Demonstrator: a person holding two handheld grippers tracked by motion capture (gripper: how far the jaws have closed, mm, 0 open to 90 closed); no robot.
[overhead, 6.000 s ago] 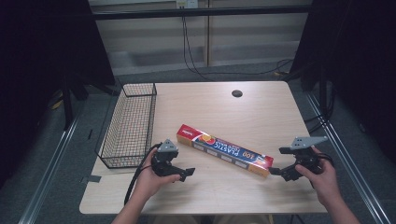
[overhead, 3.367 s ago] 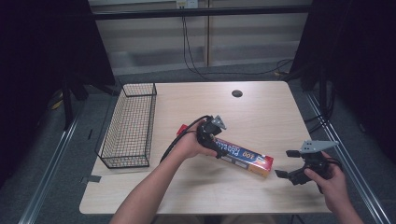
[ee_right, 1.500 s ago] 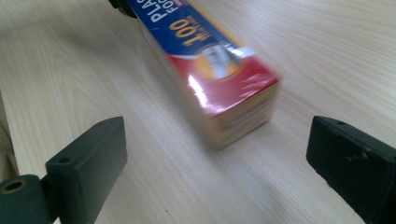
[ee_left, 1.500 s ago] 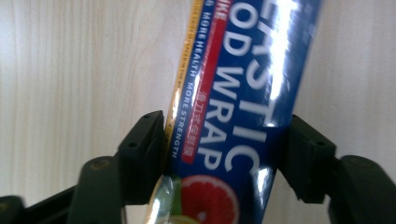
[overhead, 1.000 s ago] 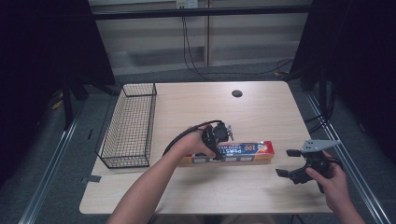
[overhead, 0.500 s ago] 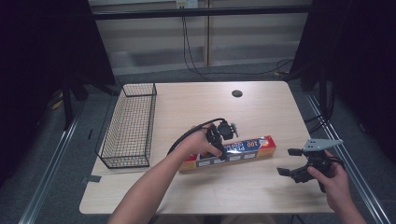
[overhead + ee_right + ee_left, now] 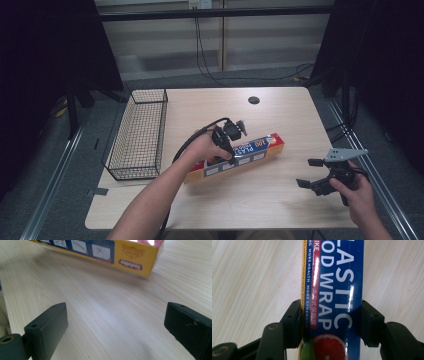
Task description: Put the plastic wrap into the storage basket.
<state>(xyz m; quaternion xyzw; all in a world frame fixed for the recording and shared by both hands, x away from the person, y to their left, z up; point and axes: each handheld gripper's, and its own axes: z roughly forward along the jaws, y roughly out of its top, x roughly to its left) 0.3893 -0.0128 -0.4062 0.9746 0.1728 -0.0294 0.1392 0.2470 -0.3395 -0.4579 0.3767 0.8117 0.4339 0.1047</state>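
A long blue and yellow plastic wrap box (image 7: pixel 250 151) lies across the middle of the wooden table (image 7: pixel 270 200), its right end raised off the wood. My left gripper (image 7: pixel 223 150) is shut on the box near its middle, one jaw on each long side. In the left gripper view the box (image 7: pixel 334 290) runs upward between the two black jaws of the left gripper (image 7: pixel 331 325). My right gripper (image 7: pixel 306 174) stands open near the table's right front edge, apart from the box. The right gripper view looks between its open jaws (image 7: pixel 117 327) at the box's yellow end (image 7: pixel 135 257).
A black wire basket (image 7: pixel 140 132) stands along the table's left edge. A small dark round hole (image 7: pixel 254 100) sits near the far edge. The table's right edge is close beside my right hand.
My left gripper reached from the front left to the box and shut on it. It has turned the box from a downward slant to an upward slant and lifted it. The right gripper stayed open.
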